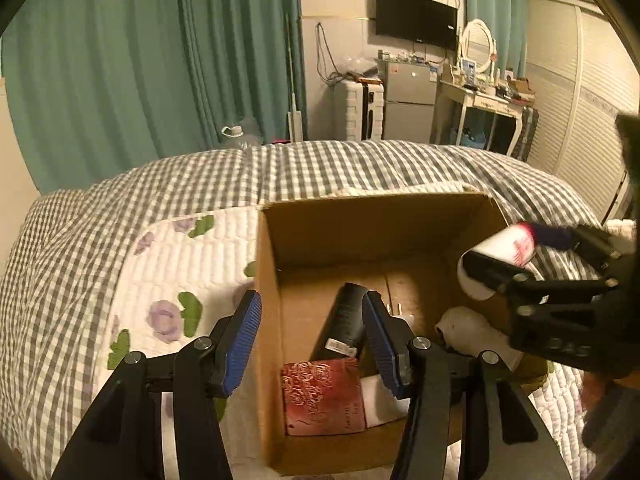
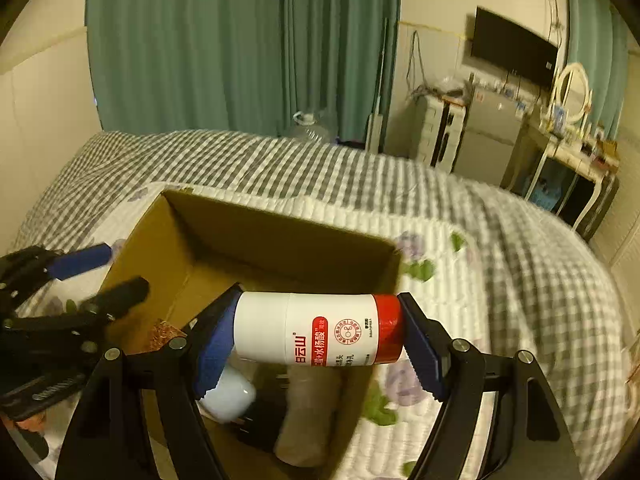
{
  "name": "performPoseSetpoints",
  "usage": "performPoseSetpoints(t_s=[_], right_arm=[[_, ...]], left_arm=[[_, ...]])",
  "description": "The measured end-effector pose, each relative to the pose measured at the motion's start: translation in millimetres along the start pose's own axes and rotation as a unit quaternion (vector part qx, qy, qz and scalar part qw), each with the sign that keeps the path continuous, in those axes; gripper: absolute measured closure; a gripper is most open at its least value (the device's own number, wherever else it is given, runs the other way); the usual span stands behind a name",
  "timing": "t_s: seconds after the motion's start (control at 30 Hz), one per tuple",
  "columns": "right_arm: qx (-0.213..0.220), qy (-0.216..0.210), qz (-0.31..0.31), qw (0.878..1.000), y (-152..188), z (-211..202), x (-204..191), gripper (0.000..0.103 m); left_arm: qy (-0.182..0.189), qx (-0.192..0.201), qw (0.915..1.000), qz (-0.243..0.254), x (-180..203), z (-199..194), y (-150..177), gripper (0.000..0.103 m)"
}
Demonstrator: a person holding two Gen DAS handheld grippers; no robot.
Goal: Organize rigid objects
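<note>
An open cardboard box (image 1: 268,280) sits on the bed and also shows in the right wrist view (image 2: 256,236). Inside lie a black tube (image 1: 344,320), a red embossed box (image 1: 322,398), a white item (image 1: 380,400) and a pale cylinder (image 1: 468,330). My right gripper (image 2: 320,334) is shut on a white bottle with a red end (image 2: 316,328), held sideways over the box's right rim; it also shows in the left wrist view (image 1: 500,258). My left gripper (image 1: 312,344) is open and empty, straddling the box's left wall.
The bed has a grey checked cover (image 1: 320,168) and a white floral quilt (image 1: 176,280). Green curtains (image 1: 140,60), a suitcase (image 1: 358,110), a small fridge (image 1: 408,104) and a dressing table (image 1: 484,100) stand beyond the bed.
</note>
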State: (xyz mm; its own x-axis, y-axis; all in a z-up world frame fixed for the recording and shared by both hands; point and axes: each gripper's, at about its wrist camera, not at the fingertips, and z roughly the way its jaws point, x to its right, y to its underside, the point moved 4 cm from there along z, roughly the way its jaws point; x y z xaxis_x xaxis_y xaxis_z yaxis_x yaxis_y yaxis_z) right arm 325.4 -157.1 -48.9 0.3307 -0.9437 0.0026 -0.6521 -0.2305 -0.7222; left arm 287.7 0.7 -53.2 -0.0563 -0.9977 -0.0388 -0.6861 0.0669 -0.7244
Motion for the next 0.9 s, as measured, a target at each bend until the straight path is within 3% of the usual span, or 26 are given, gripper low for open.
performPoseSetpoints(t_s=[0.13,0.17,0.2,0.4,0.57,0.7,0.8,0.9], right_arm=[[-0.014,-0.006,0.027,1.0,1,18,-1,0.027],[-0.006,-0.005,0.025,1.0,0,20,-3,0.022],[0.004,-0.003,0.021,1.0,-2,19,-5,0.011],[0.018,0.03,0.028,0.999,-10,-7,2,0.01],[0.022,0.055,0.038,0.998,-7,-63,14,0.01],[0.039,0.071,0.035,0.996,-9,-125,19,0.01],[0.068,0.091,0.018,0.993,-11,-183,13,0.01],[0.087,0.084,0.019,0.993,-6,-223,5,0.01]], left_arm=[[0.0,0.004,1.0,-0.006,-8,1,1,0.048],[0.002,0.004,0.9999,-0.009,-10,2,1,0.048],[0.004,0.004,0.9999,-0.014,-12,2,2,0.048],[-0.004,-0.005,1.0,-0.005,-3,-15,1,0.048],[0.012,0.02,0.9996,-0.014,7,-64,-9,0.048],[0.012,0.065,0.9978,-0.001,16,-129,-22,0.048],[0.01,0.087,0.9961,0.008,22,-171,-23,0.04],[0.017,0.105,0.9943,0.011,27,-203,-20,0.033]])
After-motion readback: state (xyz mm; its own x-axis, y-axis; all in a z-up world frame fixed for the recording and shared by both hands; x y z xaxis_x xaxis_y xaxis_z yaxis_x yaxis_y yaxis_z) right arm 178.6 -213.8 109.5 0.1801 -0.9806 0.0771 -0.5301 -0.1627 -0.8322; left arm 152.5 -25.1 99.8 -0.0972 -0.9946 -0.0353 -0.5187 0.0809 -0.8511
